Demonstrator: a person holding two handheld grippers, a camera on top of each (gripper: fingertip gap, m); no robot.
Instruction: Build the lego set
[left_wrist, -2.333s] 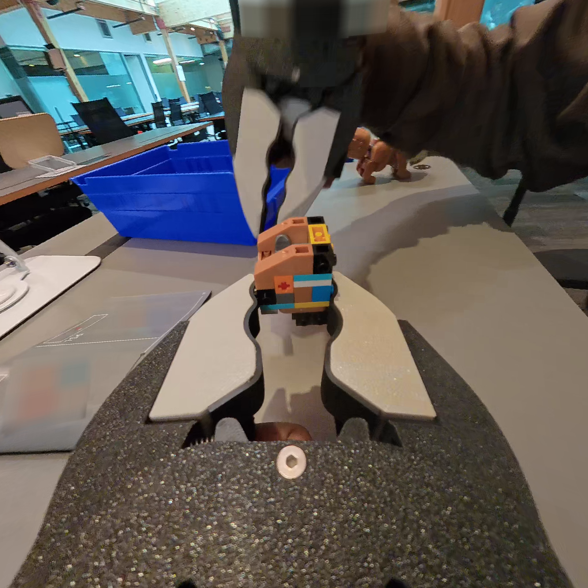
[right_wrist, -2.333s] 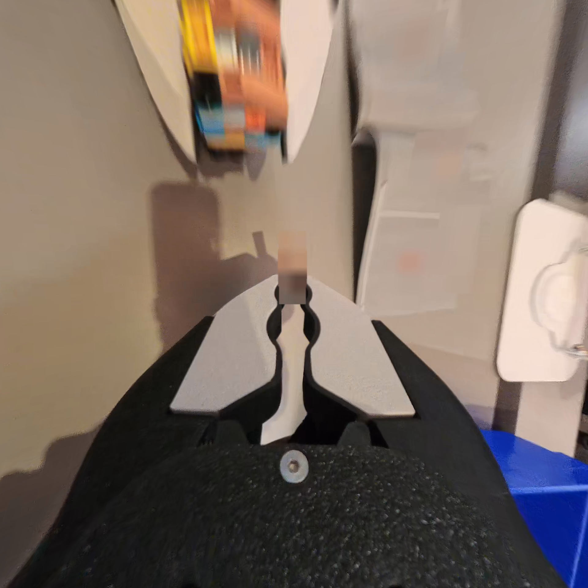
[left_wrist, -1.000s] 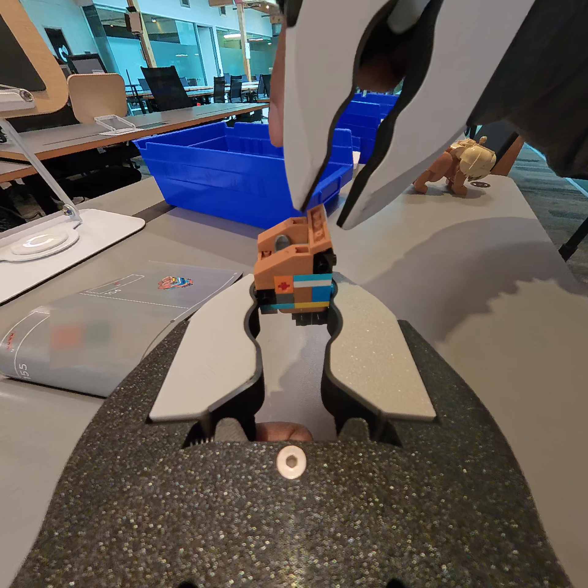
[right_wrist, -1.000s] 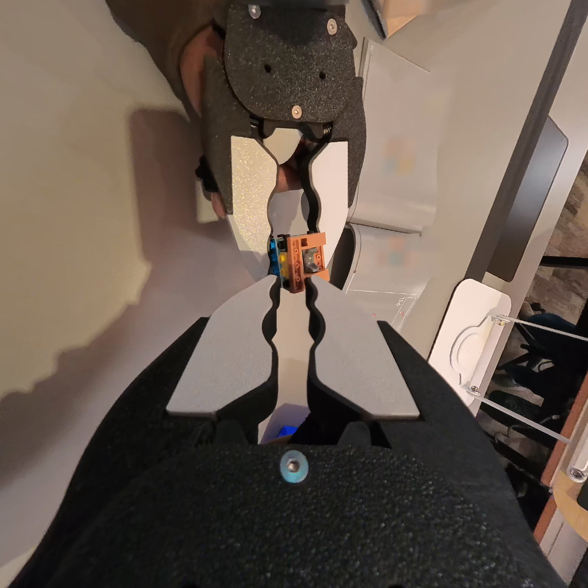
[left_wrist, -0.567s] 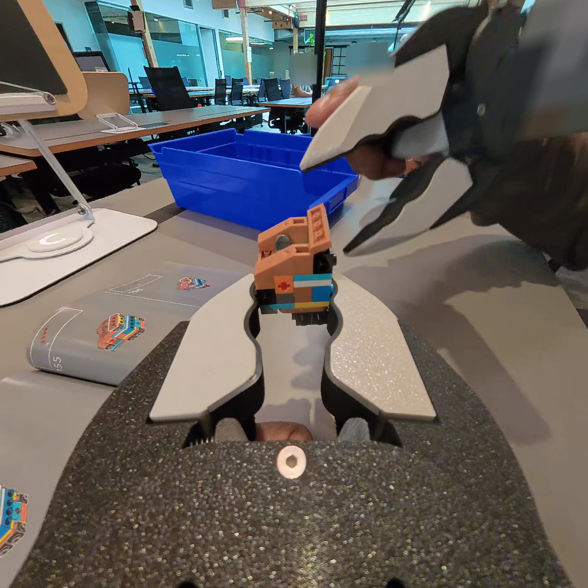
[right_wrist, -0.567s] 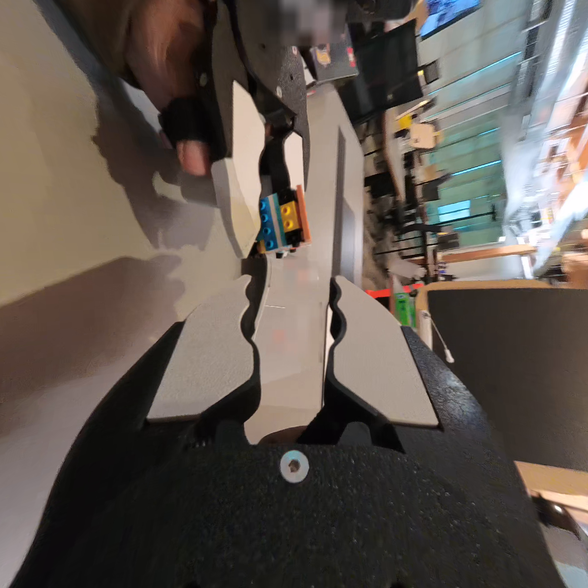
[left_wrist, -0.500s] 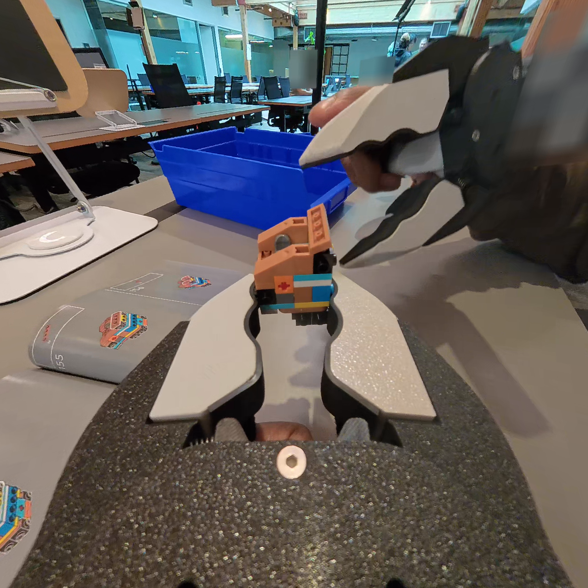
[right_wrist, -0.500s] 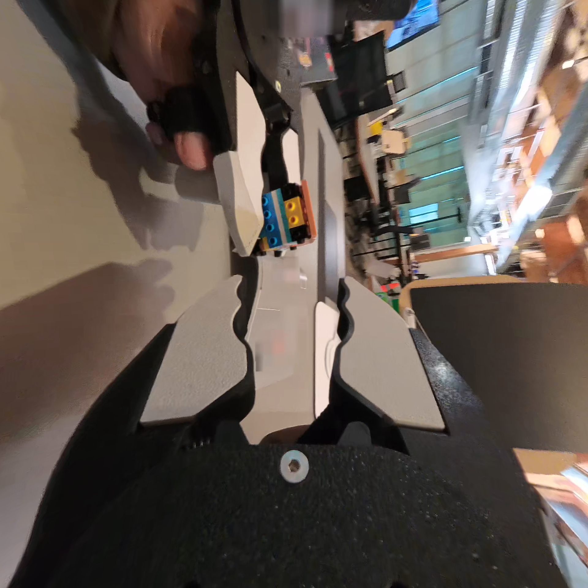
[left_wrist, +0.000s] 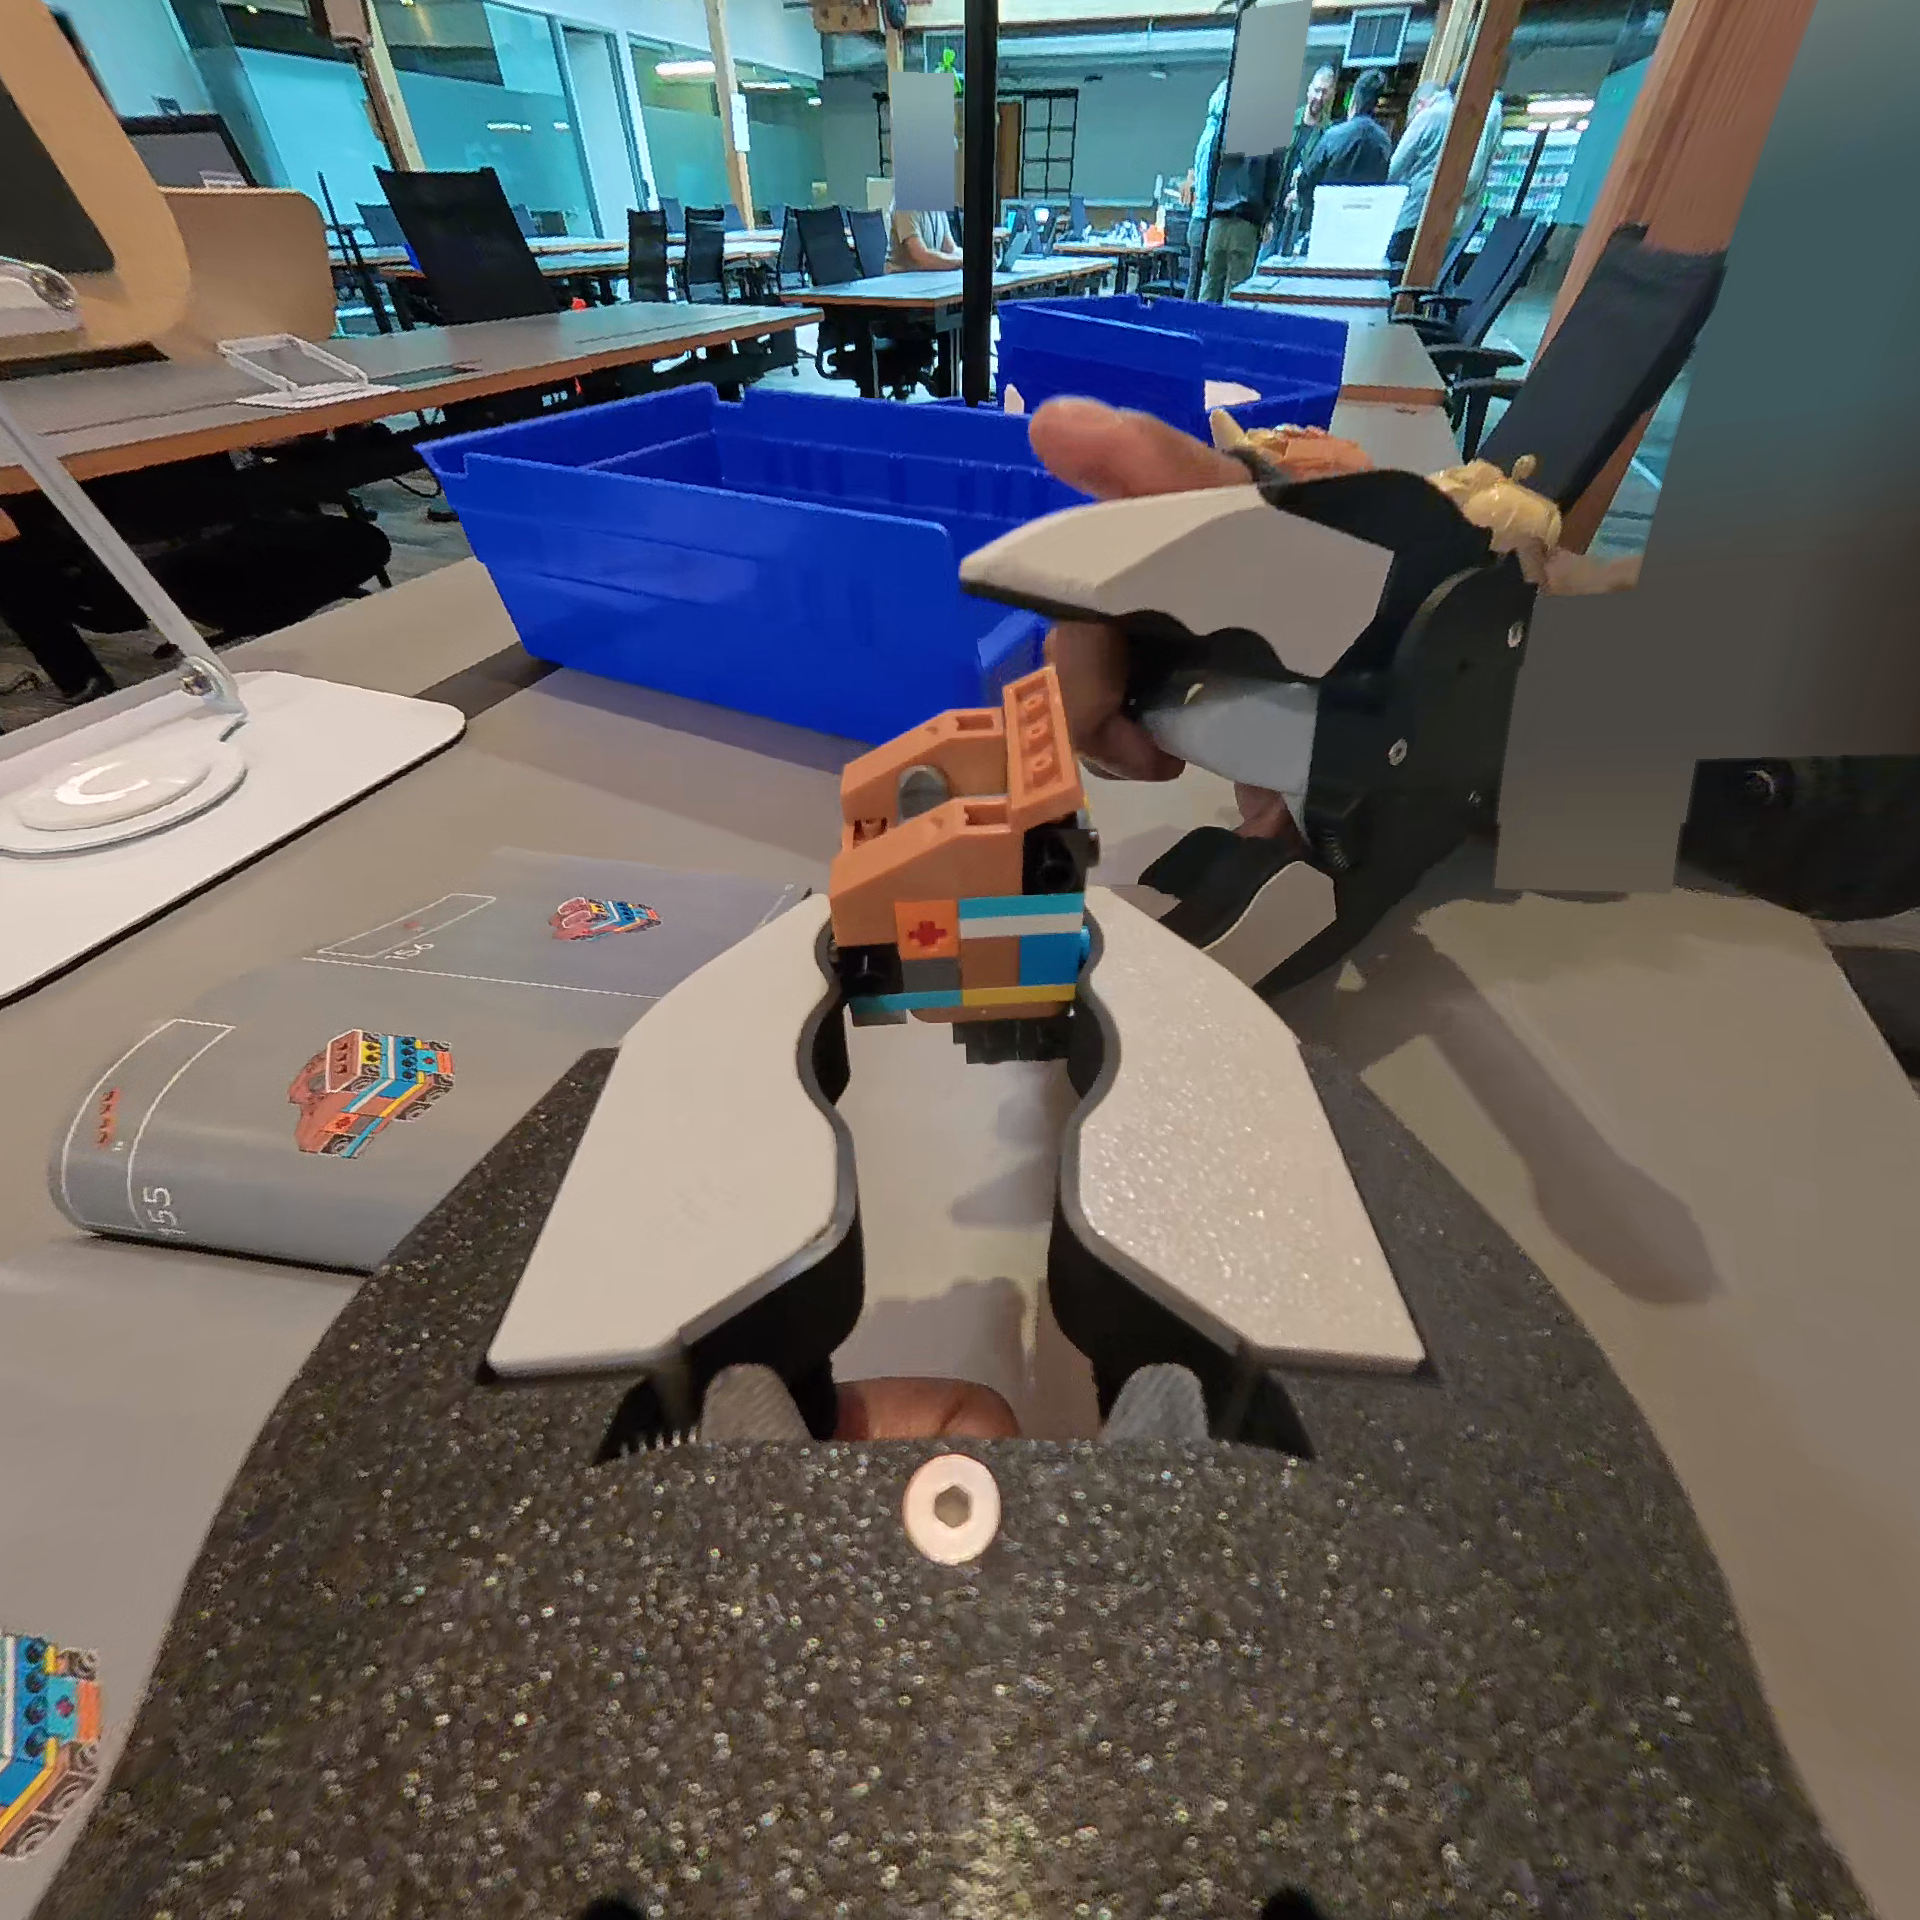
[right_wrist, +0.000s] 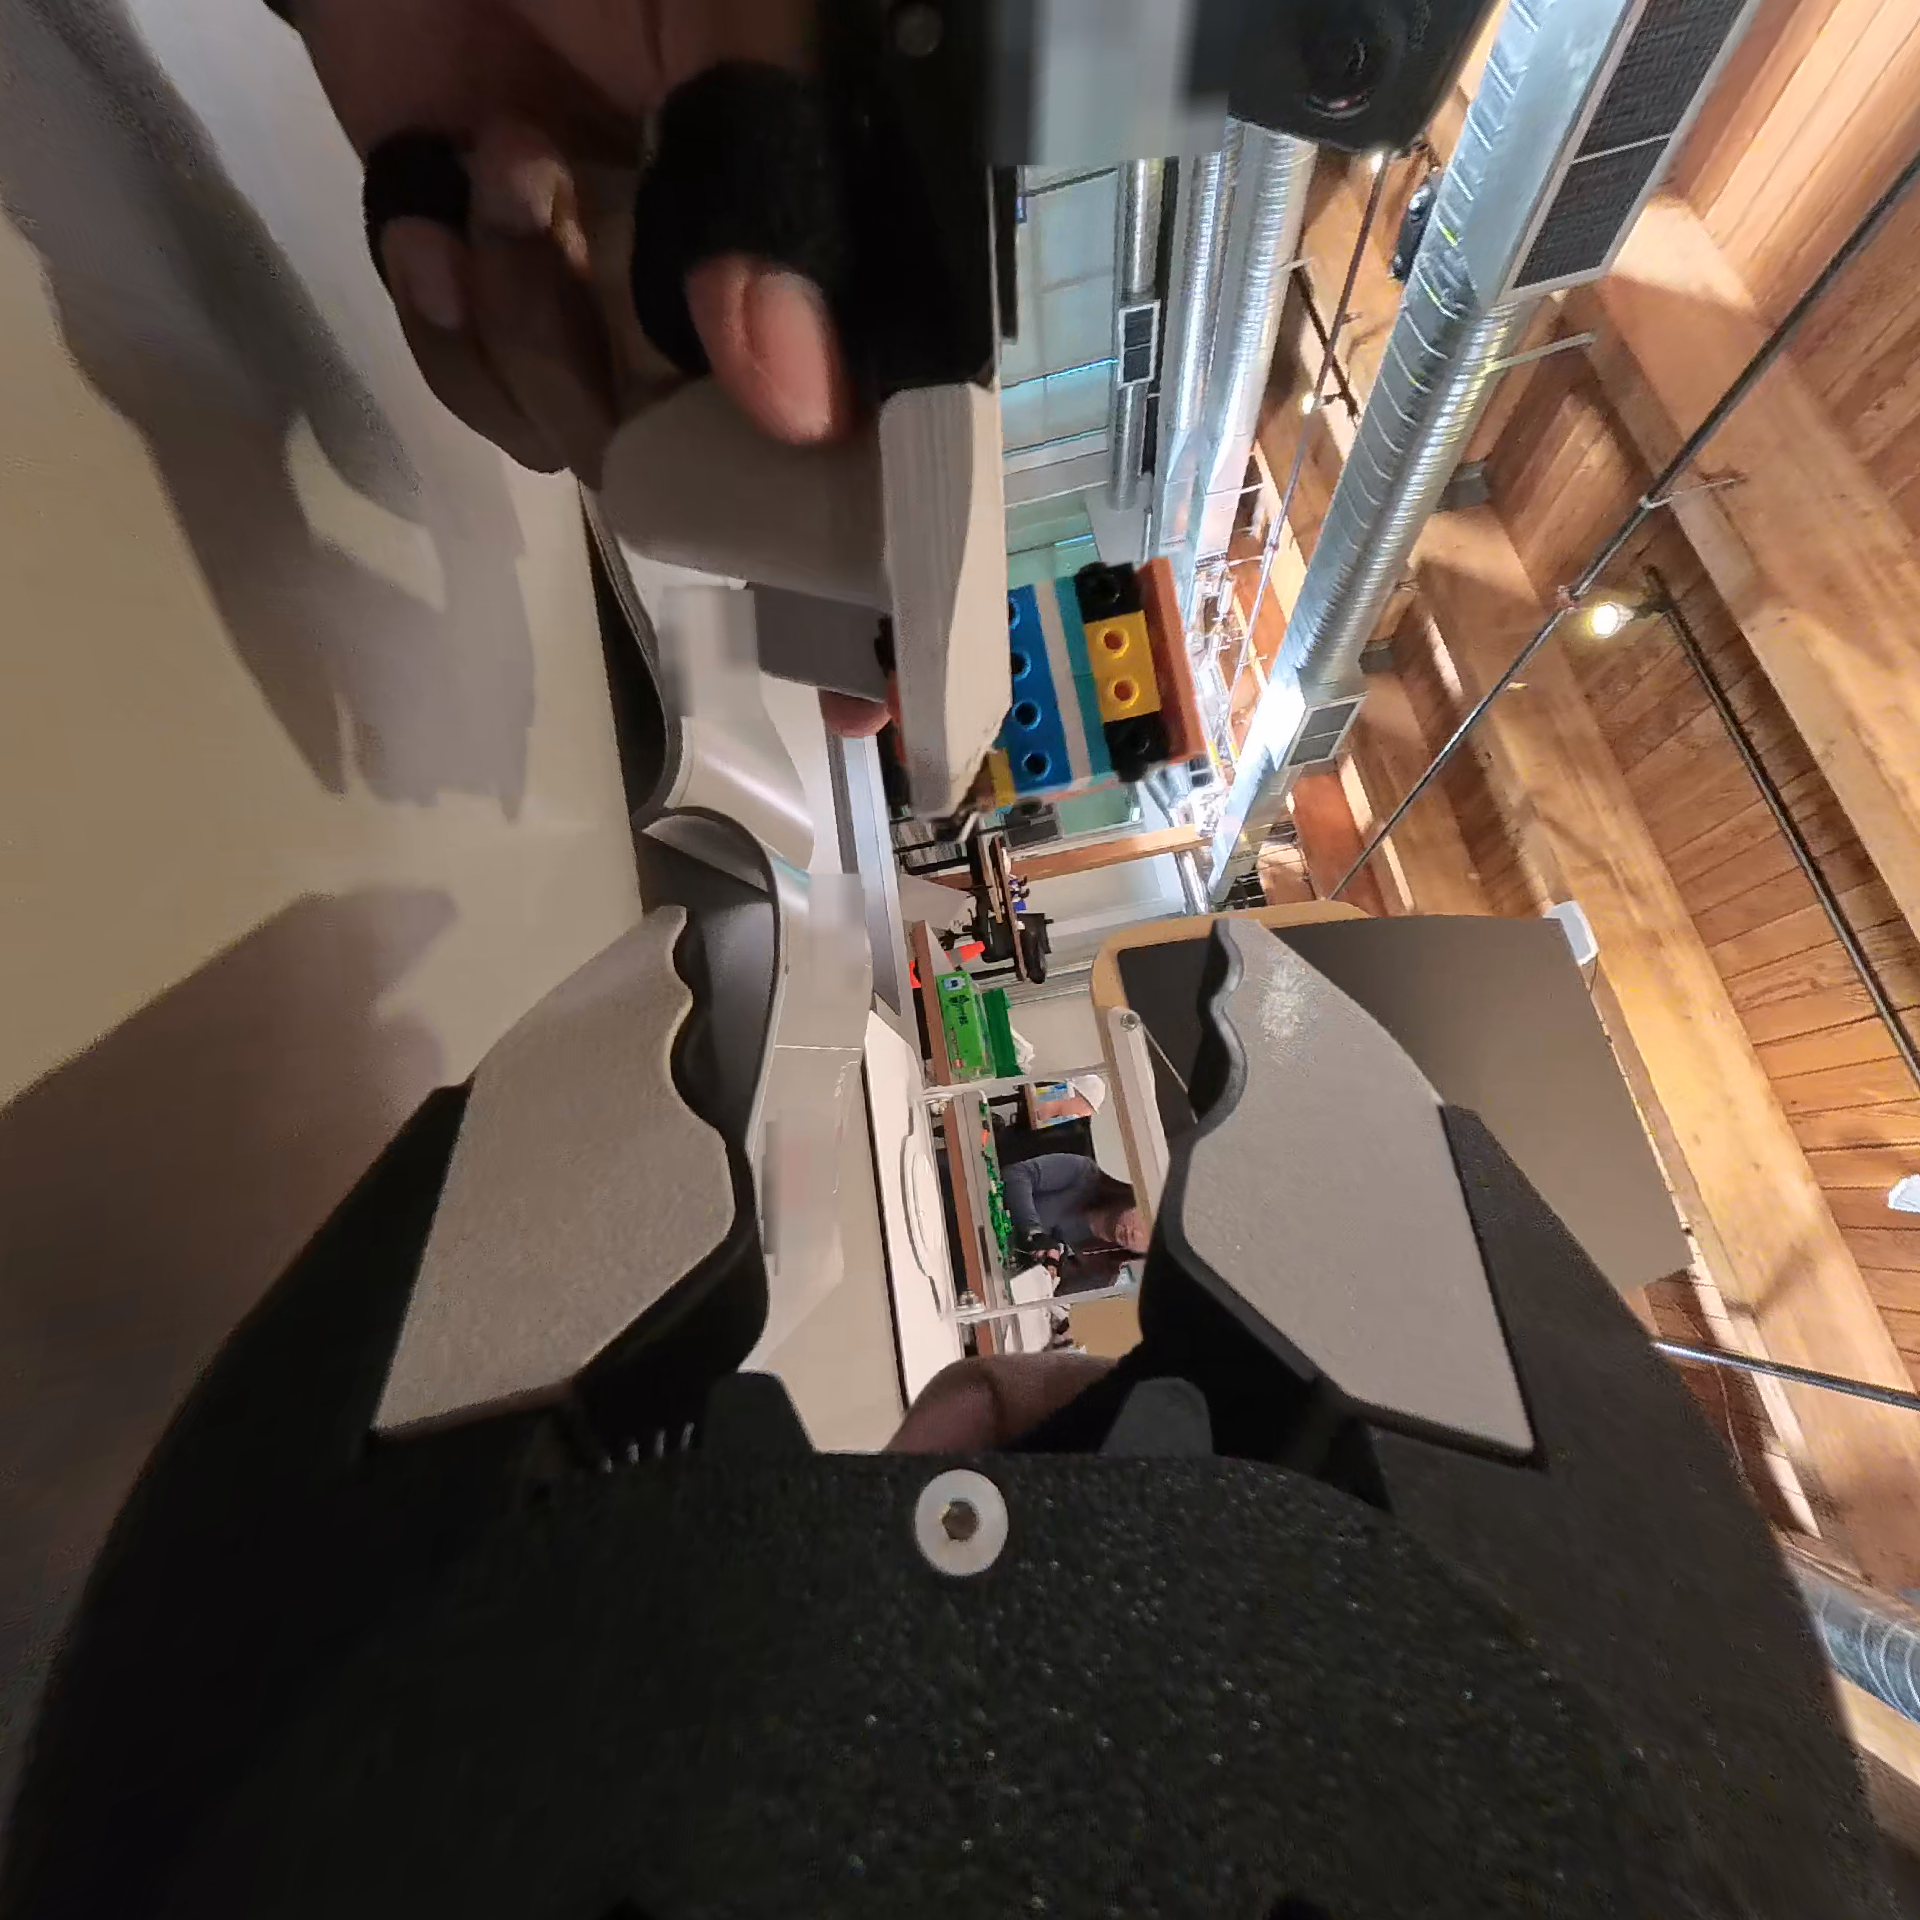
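My left gripper (left_wrist: 956, 930) is shut on a small lego model (left_wrist: 961, 831) of orange, blue, white and yellow bricks and holds it just above the grey table (left_wrist: 1507, 1091). An orange studded plate (left_wrist: 1039, 722) stands tilted on the model's top right. My right gripper (right_wrist: 951, 930) is open and empty, rolled on its side. In the left wrist view its upper finger (left_wrist: 1174, 551) reaches in from the right, level with the model's top and apart from it. The right wrist view shows the model (right_wrist: 1091, 686) from its studded side, beside a left-gripper finger (right_wrist: 935, 603).
A blue bin (left_wrist: 727, 582) stands behind the model and a second one (left_wrist: 1164, 353) farther back. An open instruction booklet (left_wrist: 343, 1049) lies at the left. A white stand base (left_wrist: 208, 748) is at the far left. A brown toy figure (left_wrist: 1288, 452) stands behind the right gripper. Left and right tips are no more than a few centimetres apart.
The right gripper has left the orange plate on the model's top, drawn off to the right, rolled sideways and opened wider. The left gripper still holds the model.
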